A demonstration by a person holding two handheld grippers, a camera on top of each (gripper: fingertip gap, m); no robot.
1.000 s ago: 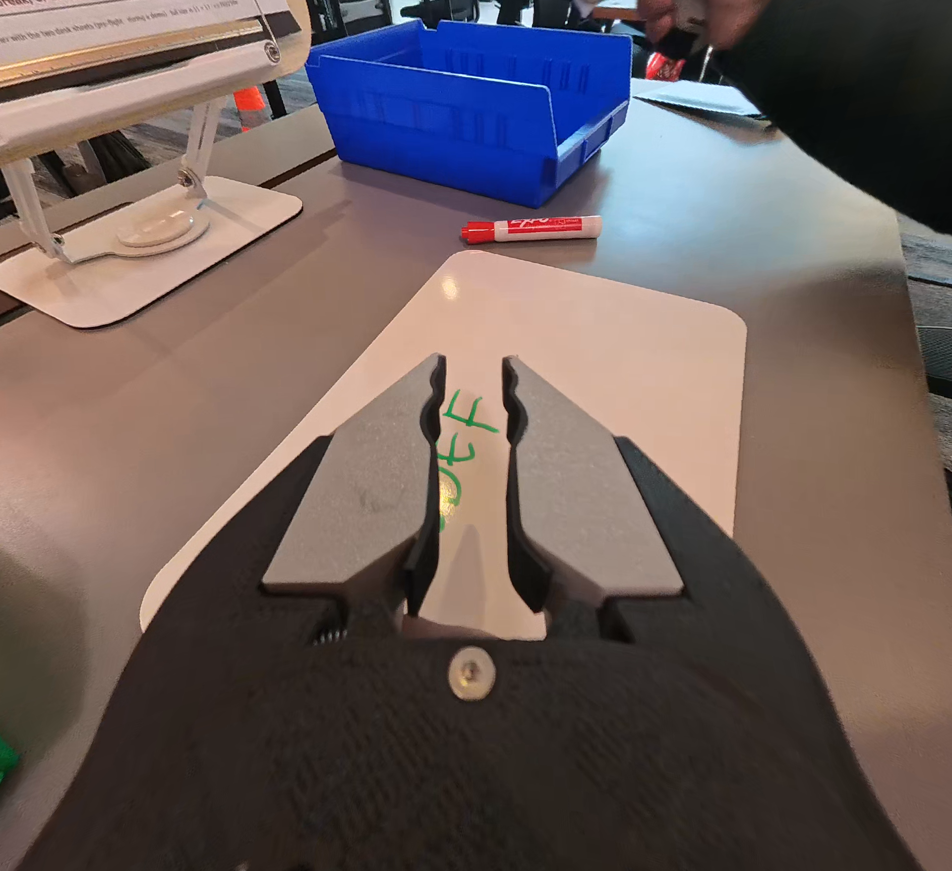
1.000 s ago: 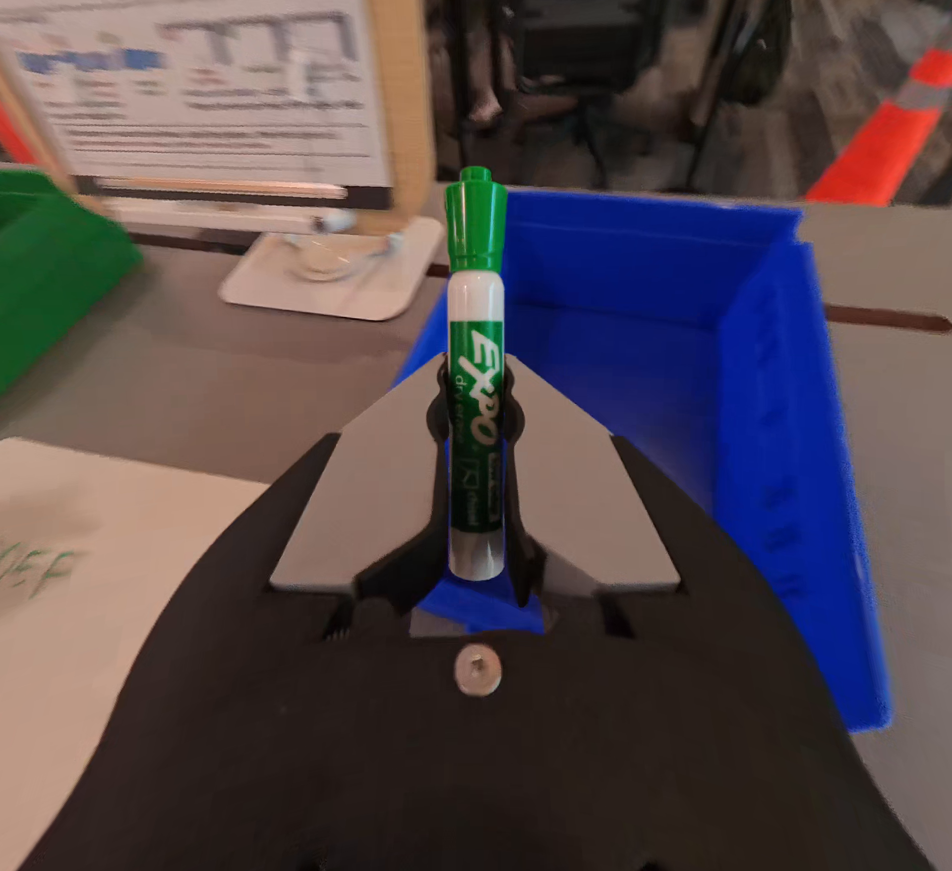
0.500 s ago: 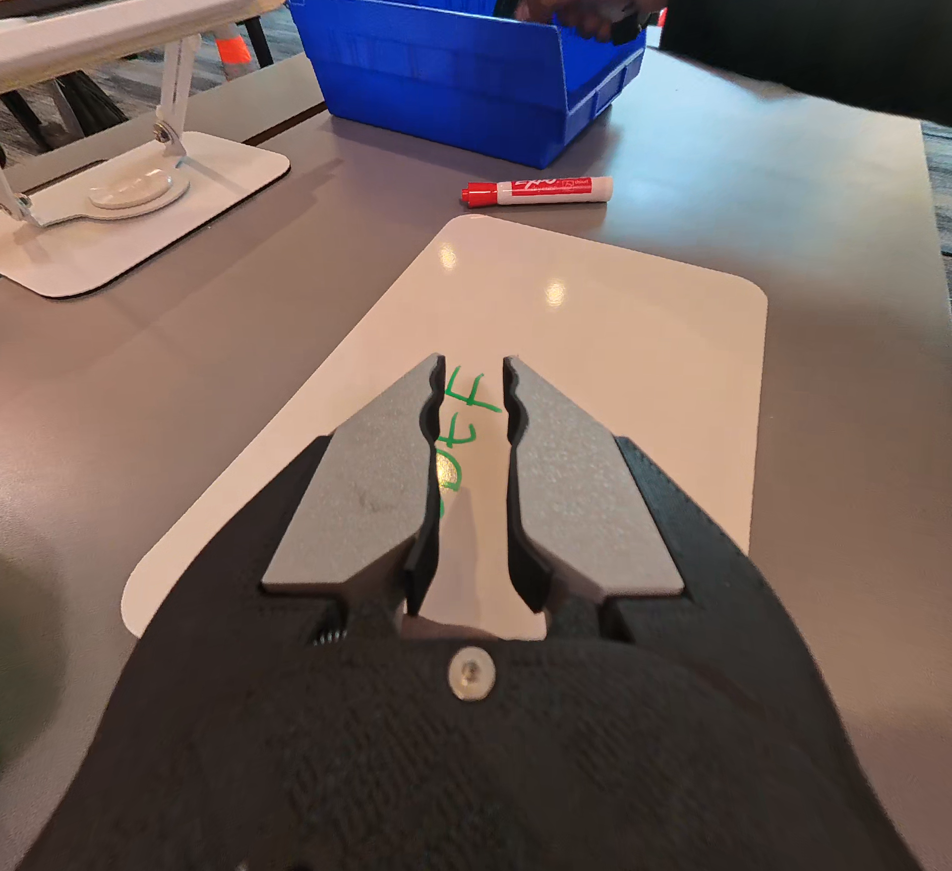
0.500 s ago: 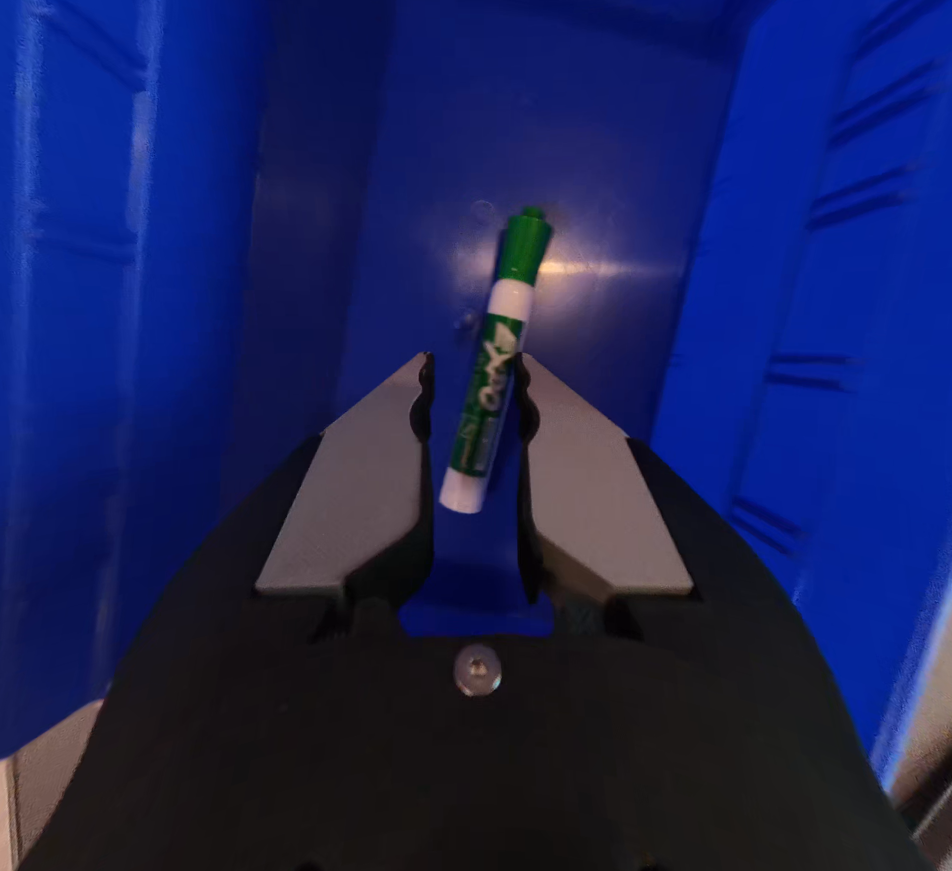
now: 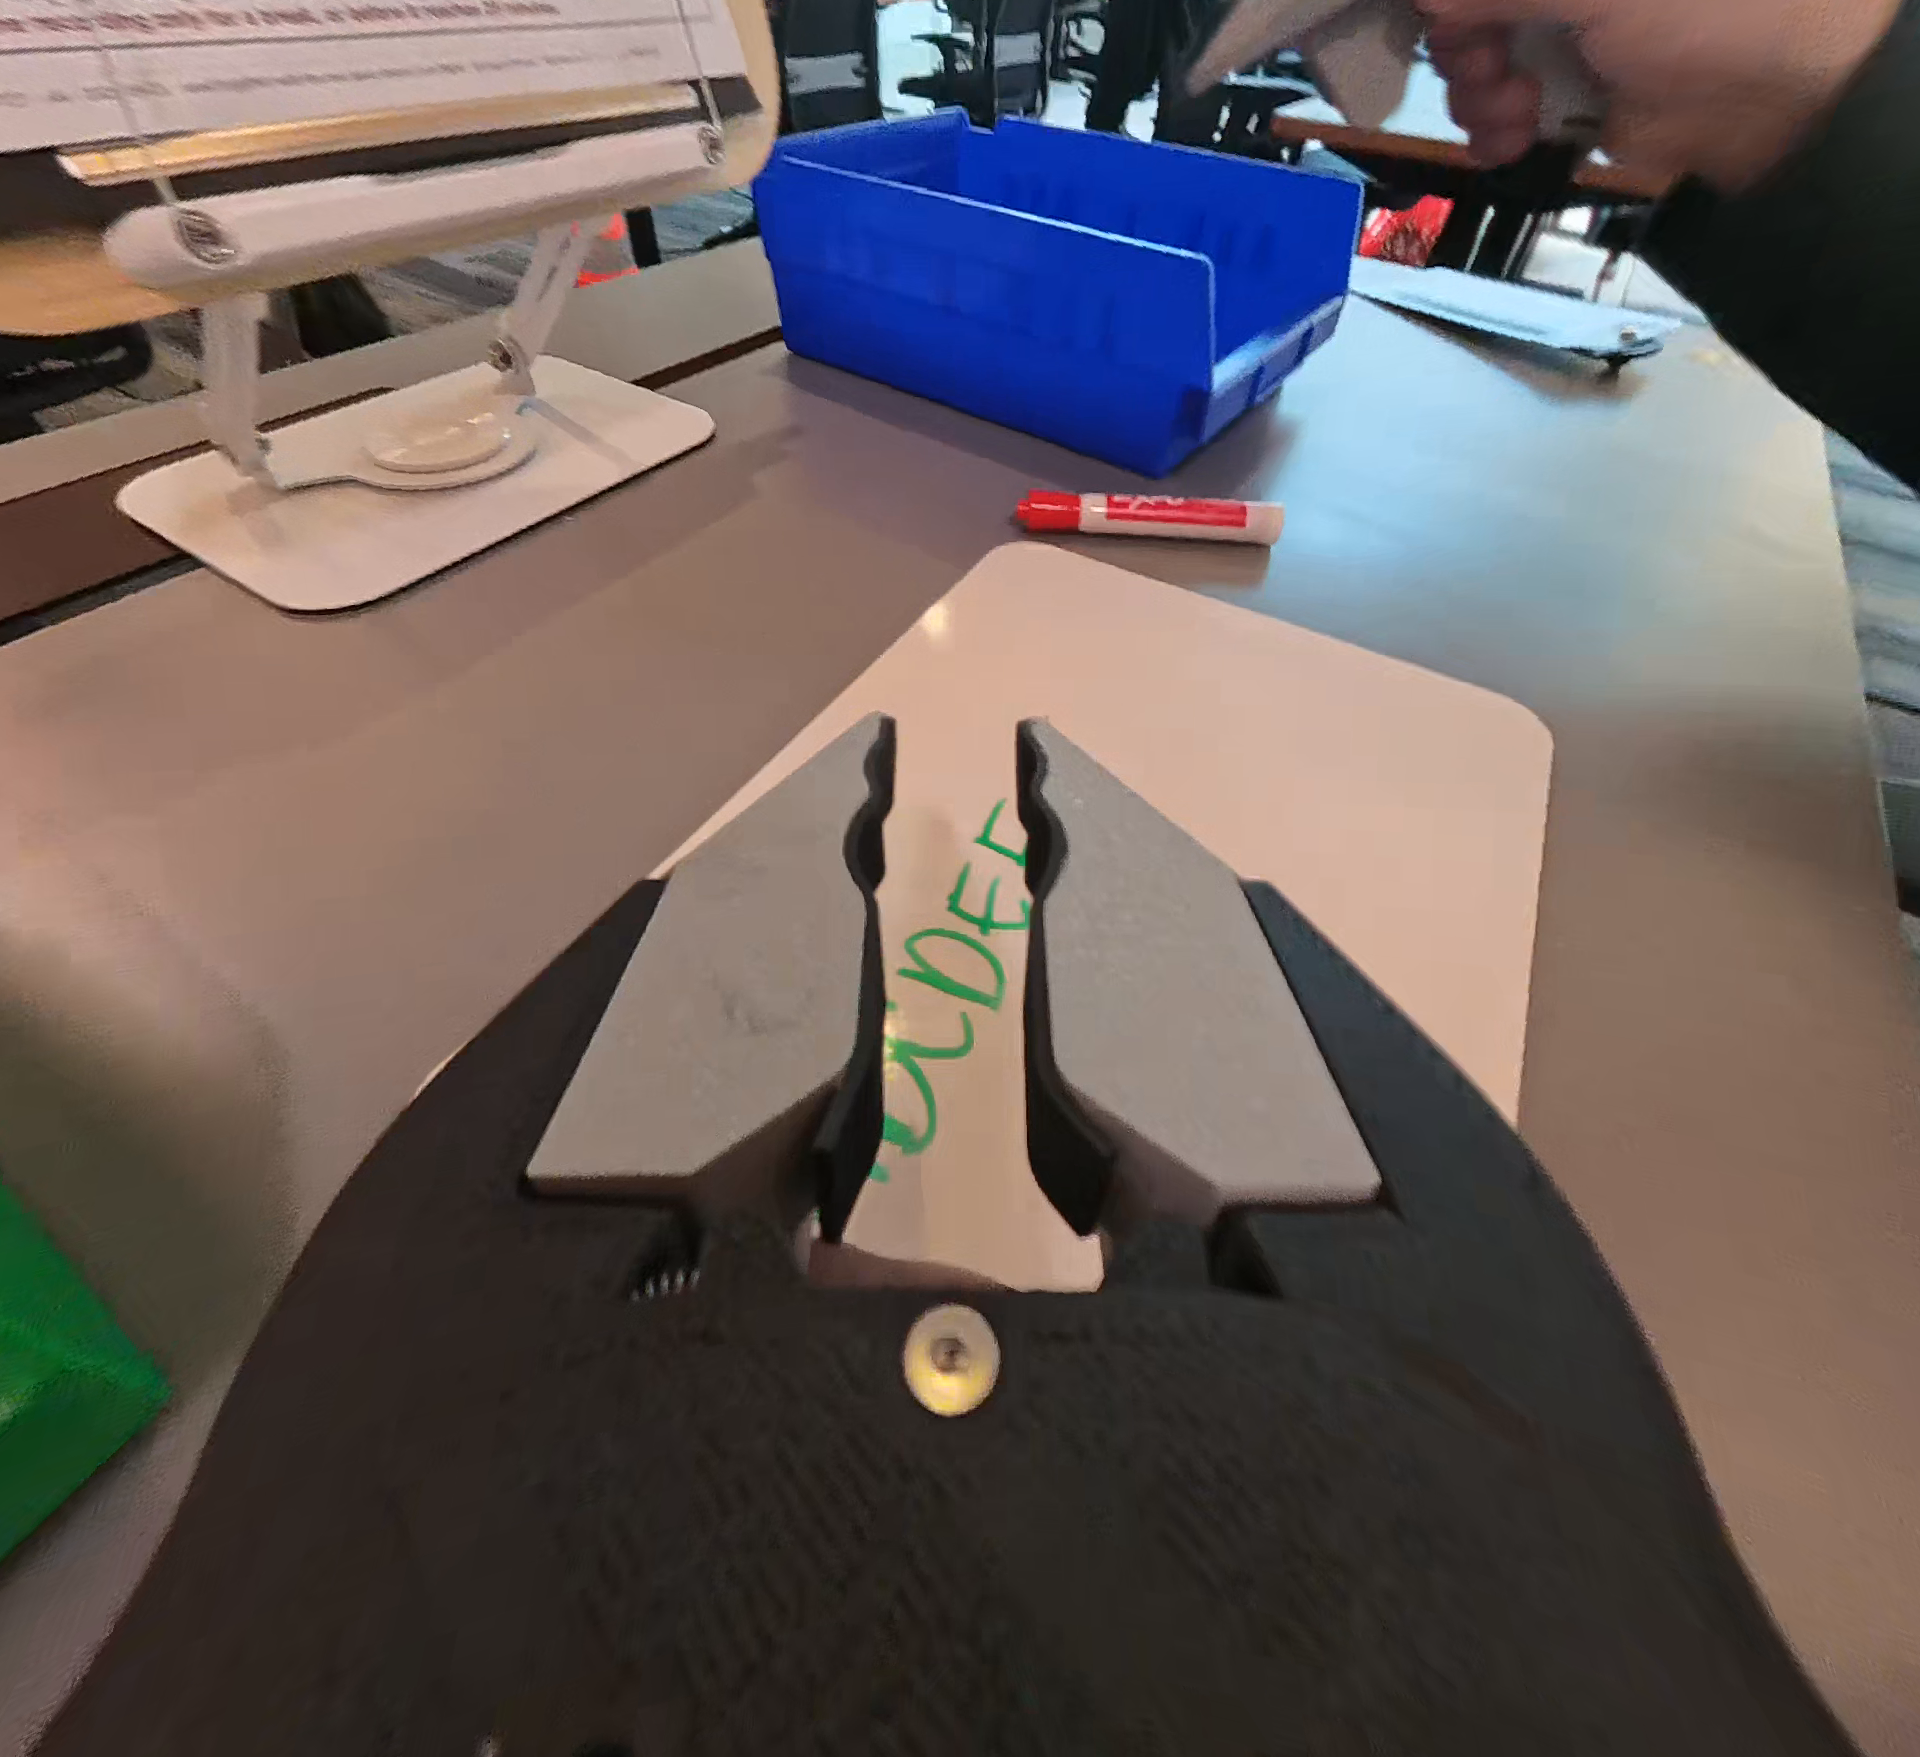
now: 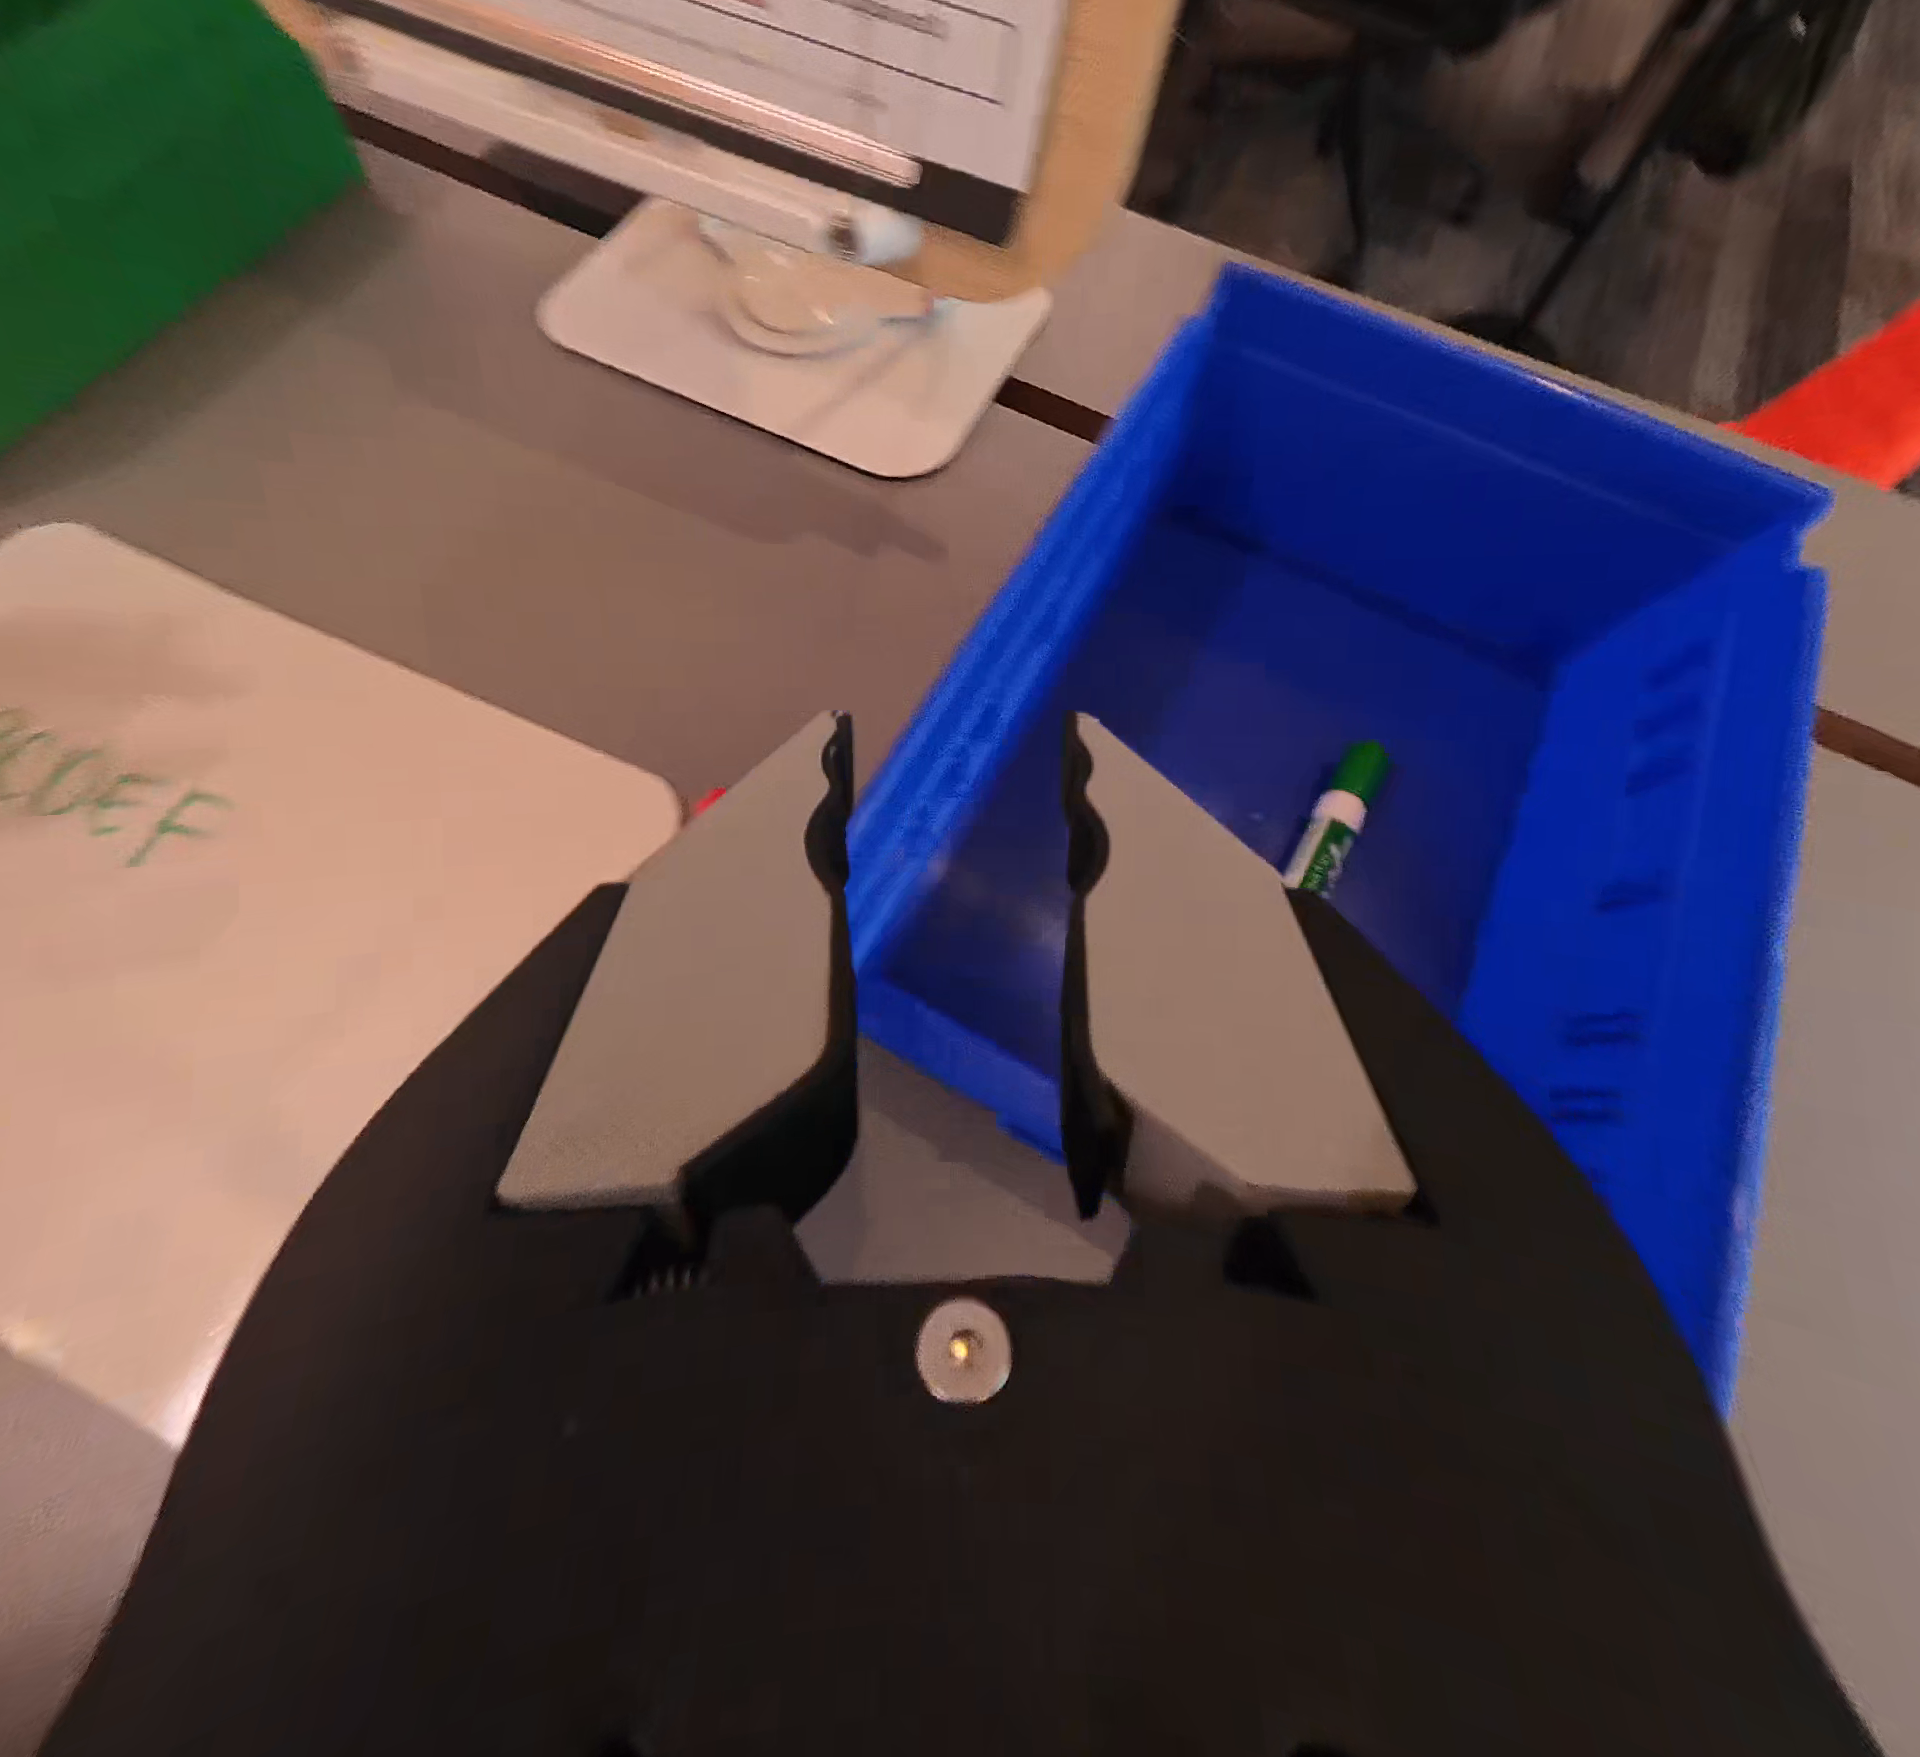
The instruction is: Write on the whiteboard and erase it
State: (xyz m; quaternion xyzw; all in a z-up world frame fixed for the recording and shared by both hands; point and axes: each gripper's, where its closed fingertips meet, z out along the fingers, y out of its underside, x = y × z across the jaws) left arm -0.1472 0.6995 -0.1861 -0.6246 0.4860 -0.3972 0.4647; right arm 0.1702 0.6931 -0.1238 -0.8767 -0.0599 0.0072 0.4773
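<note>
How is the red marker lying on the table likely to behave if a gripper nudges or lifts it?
The red marker is a smooth round barrel lying flat on the table, so a sideways nudge would probably roll it. It looks rigid and likely light. Its glossy surface may slip unless gripped squarely across the barrel.

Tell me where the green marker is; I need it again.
Right wrist view: the green marker lies inside the blue bin, right of the open right gripper.
</note>
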